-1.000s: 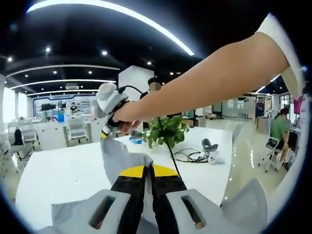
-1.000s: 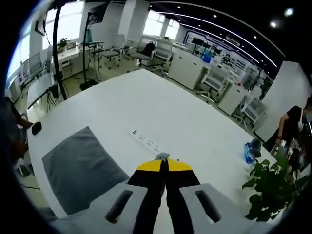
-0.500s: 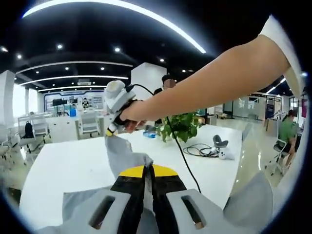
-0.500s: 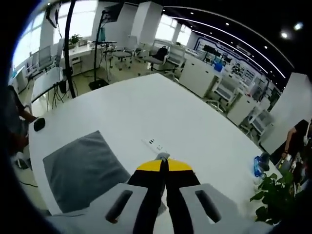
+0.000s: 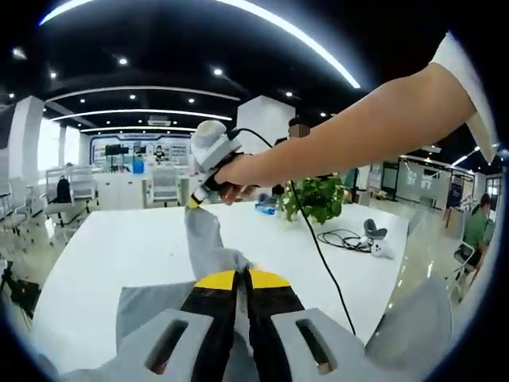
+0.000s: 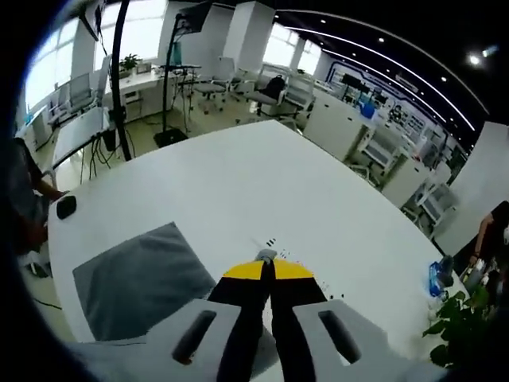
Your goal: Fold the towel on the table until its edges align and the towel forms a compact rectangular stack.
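The grey towel [image 5: 208,239] hangs lifted over the white table [image 5: 111,247]. My left gripper [image 5: 241,275] is shut on a bunched edge of it just past the yellow jaw tips. From there a strip of cloth runs up to the right gripper [image 5: 193,204], held in a person's hand and shut on a corner. In the right gripper view, the right gripper [image 6: 266,259] pinches a small tuft of towel at its tips, and the rest of the towel [image 6: 135,278] spreads flat on the table [image 6: 238,183] below and to the left.
A potted plant [image 5: 316,199], a cable and a white controller [image 5: 374,243] sit on the table's far right. In the right gripper view, a black mouse [image 6: 65,205] lies near the left edge beside a seated person [image 6: 24,207]. Office desks and chairs stand beyond.
Both grippers keep their hold on the towel. In the left gripper view the right gripper with its corner now stands further right, and more of the towel's lower sheet shows.
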Available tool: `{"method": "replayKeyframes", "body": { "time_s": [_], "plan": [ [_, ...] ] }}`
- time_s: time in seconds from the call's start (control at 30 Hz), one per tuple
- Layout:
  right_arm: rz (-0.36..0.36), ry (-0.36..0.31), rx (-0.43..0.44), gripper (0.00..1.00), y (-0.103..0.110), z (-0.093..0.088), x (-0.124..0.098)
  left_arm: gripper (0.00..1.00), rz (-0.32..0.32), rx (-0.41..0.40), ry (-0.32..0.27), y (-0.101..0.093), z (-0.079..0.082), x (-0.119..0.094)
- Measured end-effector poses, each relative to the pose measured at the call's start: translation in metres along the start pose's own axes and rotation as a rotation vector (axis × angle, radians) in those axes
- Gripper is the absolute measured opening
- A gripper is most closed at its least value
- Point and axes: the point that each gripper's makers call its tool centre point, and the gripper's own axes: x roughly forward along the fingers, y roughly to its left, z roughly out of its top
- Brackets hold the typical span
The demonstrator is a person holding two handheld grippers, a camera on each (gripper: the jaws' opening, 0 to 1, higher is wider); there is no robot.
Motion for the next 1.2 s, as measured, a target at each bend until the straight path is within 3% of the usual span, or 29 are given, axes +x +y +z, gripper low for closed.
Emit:
{"method": "replayKeyframes", "body": {
  "time_s": [0.3,0.73,1.07,1.2],
  "plan": [
    [0.045,-0.015,-0.006,0.00,0.035,0.014,0.022,0.04,0.062,-0.017,0.037,0.035,-0.021,-0.017],
    [0.087,-0.027,0.033,0.00,0.065,0.021,0.049,0.04,0.098,-0.018,0.087,0.060,-0.050,-0.039],
    [0.130,-0.018,0.018,0.00,0.100,0.018,0.082,0.04,0.159,-0.052,0.151,0.087,-0.095,-0.052],
    [0.146,-0.015,0.006,0.00,0.114,0.013,0.088,0.03,0.171,-0.061,0.169,0.090,-0.105,-0.054]
  ]
}}
